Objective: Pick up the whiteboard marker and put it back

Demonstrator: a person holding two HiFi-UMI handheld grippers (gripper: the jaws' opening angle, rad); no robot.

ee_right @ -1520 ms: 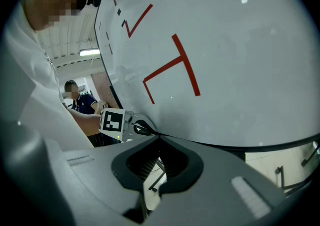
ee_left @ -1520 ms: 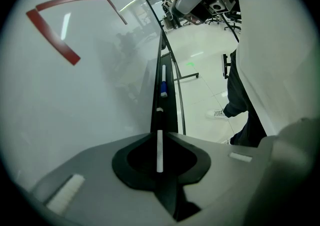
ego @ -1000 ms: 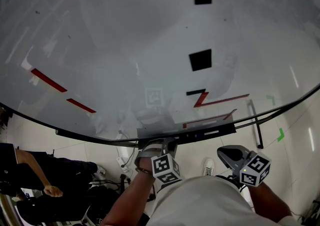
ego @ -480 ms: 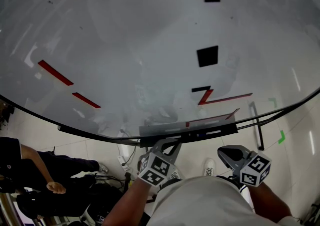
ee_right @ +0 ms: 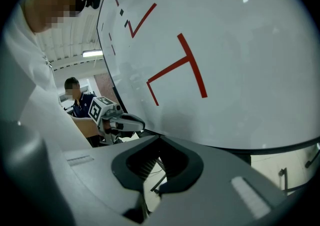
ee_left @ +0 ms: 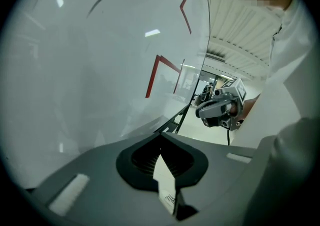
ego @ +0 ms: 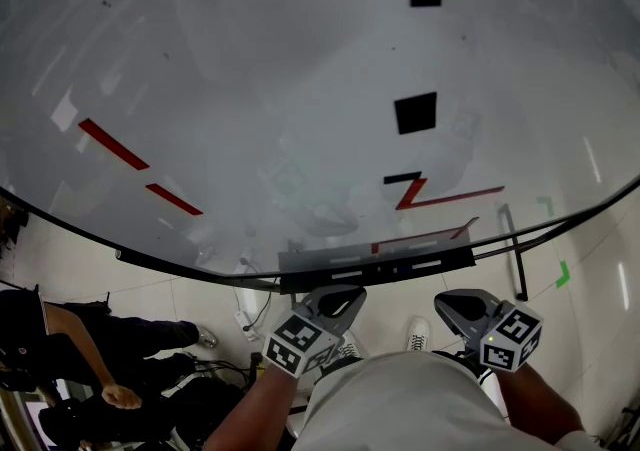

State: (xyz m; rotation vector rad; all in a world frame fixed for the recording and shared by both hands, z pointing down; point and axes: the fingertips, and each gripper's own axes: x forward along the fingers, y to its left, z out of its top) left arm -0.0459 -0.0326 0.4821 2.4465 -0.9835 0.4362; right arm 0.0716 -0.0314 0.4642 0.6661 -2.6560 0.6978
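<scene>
Left gripper (ego: 342, 296): its jaws are standing closed, tips together, and its own view is showing nothing gripped between the pads. It is hanging low in front of the person's torso, with its nose pointing up toward the tray (ego: 300, 267). Right gripper (ego: 446, 303): its jaws are likewise resting together and gripping nothing. It is hanging just beside the left gripper, at the same height, below the right end of the tray.

The tray is running along the lower edge of the whiteboard (ego: 250, 89). Pale slim pieces (ego: 346, 260) are lying in it; at this size I cannot tell whether one of them is the whiteboard marker. Red lines (ego: 440, 199) and black squares (ego: 415, 112) are showing on the board. A seated person (ego: 80, 369) is resting on the floor below the board's left part.
</scene>
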